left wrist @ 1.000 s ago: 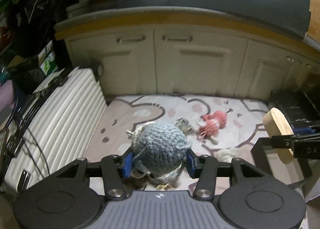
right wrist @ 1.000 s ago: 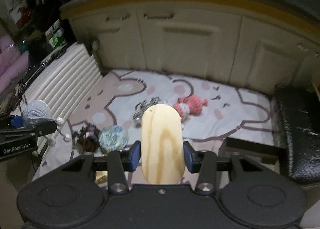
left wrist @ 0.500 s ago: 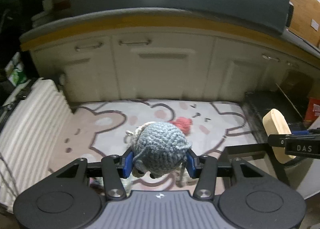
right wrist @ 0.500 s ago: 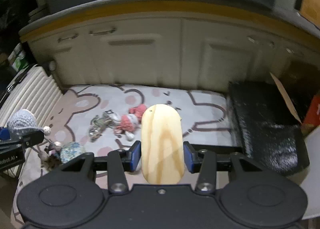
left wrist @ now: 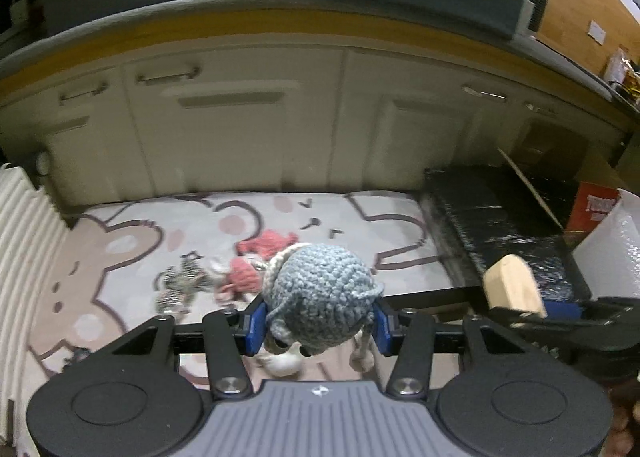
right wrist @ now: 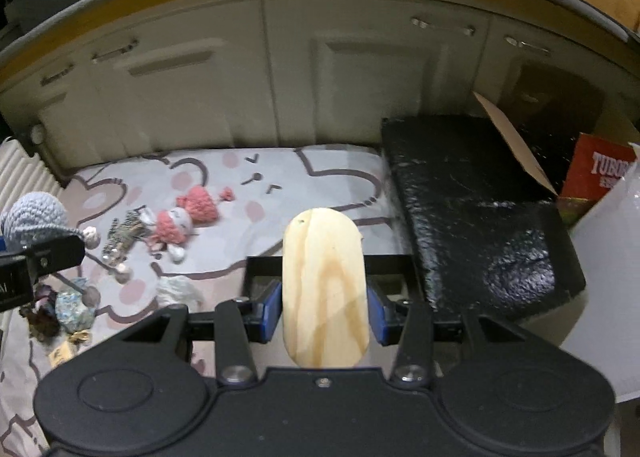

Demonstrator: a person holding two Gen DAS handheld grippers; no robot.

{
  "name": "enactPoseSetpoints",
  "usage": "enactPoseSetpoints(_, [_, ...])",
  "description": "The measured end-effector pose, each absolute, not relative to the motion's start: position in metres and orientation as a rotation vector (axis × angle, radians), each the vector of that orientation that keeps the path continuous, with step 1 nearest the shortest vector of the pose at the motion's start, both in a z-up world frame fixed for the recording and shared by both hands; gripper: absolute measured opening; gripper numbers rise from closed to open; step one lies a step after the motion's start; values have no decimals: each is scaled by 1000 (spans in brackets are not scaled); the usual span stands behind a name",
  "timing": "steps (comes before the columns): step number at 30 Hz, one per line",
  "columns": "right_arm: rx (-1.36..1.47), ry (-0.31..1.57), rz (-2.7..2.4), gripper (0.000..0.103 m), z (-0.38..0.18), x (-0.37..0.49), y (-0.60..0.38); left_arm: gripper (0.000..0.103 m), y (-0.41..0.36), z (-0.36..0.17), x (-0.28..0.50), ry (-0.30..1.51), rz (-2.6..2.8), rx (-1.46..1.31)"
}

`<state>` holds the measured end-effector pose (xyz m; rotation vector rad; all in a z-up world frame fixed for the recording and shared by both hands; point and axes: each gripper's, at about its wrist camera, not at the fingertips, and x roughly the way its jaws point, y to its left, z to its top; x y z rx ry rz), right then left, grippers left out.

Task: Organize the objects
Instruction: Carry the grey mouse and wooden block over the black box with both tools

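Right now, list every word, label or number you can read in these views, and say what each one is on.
"TUBOR", cut off at the frame edge: white letters on the red box at the far right, behind the black case.
Smaller white print below it on the same box: too blurred to read.
"AI", the end of a longer word: on the side of the left gripper in the right wrist view.
Small logo on the left gripper's grey body: not legible.

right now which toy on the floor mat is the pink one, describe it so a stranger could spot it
Start at the cartoon-printed mat in front of the cream cabinets. Near its middle lies the pink crochet doll, beside a striped zebra toy. It alone there has a white face with a pink yarn body.
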<state>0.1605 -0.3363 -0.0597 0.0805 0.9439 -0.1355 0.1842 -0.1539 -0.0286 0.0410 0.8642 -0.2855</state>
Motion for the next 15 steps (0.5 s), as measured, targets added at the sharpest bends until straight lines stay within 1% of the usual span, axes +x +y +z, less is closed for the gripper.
enactPoseSetpoints(5, [78,970,-159,45,-73,165,-351,51,-179,-41,189,906,-341,3])
enactPoseSetpoints(15, [51,1067,-179,45,-112,168,-374,51,-202,-90,194,1032,-414,-36])
